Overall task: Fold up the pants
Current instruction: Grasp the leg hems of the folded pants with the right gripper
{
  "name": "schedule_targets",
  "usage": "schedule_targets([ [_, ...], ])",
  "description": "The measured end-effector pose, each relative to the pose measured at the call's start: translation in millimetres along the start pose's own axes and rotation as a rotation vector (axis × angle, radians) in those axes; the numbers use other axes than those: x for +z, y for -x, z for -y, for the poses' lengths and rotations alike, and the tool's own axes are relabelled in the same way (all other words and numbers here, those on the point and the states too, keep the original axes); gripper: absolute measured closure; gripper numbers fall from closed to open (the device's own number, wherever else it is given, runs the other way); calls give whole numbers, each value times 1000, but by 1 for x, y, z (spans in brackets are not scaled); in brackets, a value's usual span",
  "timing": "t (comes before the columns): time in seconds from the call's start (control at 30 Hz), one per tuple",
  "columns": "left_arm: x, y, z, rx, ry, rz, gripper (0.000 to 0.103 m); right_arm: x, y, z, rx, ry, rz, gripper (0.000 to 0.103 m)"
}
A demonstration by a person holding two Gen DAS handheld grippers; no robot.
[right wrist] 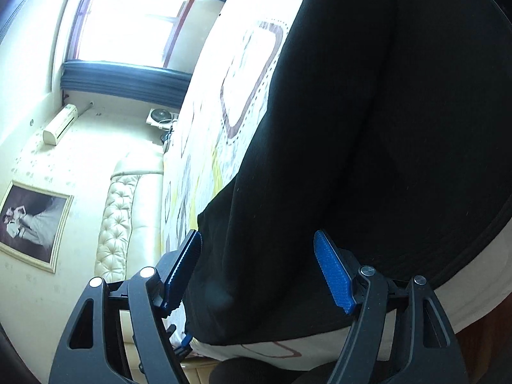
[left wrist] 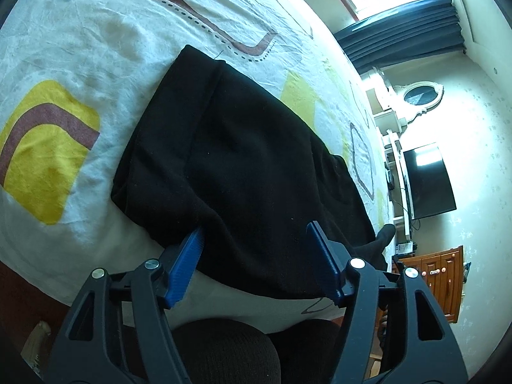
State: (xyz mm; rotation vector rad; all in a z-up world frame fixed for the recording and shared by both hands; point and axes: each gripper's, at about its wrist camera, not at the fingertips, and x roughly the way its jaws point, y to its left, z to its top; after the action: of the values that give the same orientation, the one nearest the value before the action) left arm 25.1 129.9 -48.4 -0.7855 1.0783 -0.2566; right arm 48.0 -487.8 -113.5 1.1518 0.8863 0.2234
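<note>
**Both claws spread wide over the folded black trousers**

The black, soft-knit pants are lying folded on the bed's white sheet printed with yellow and brown rounded squares, close to its near edge.

The left gripper, black-armed with ribbed blue pads, is standing released, its jaws set wide apart over the near edge of the fabric; neither pad is pressing the cloth.

The right gripper is likewise standing spread, with the dark cloth lying between the two blue pads. Its left pad is sitting just beside the fabric's edge; whether it is touching cannot be told. Nothing is being grasped.
</note>
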Motion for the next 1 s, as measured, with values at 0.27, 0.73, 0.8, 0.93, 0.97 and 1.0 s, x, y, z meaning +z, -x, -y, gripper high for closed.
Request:
schedule_targets([
  [0.27,-5,-7,2,1,-21,-9,18,5,4,14,45,-99,78,31],
  [0.73,-6,-11,4,15,-13,-10,12,118,201,80,-482,23,520,31],
  [0.8,-7,-12,7,35,-11,-6,11,134,194,84,-562,86,458,31],
  [0.93,-7,-14,12,67,-7,0,10,169,171,93,-580,161,284,40],
  [0.97,-7,-14,12,72,-6,1,10,181,165,97,-558,167,244,42],
  [1.0,-7,-14,12,76,-3,2,10,196,160,104,-550,182,220,42],
])
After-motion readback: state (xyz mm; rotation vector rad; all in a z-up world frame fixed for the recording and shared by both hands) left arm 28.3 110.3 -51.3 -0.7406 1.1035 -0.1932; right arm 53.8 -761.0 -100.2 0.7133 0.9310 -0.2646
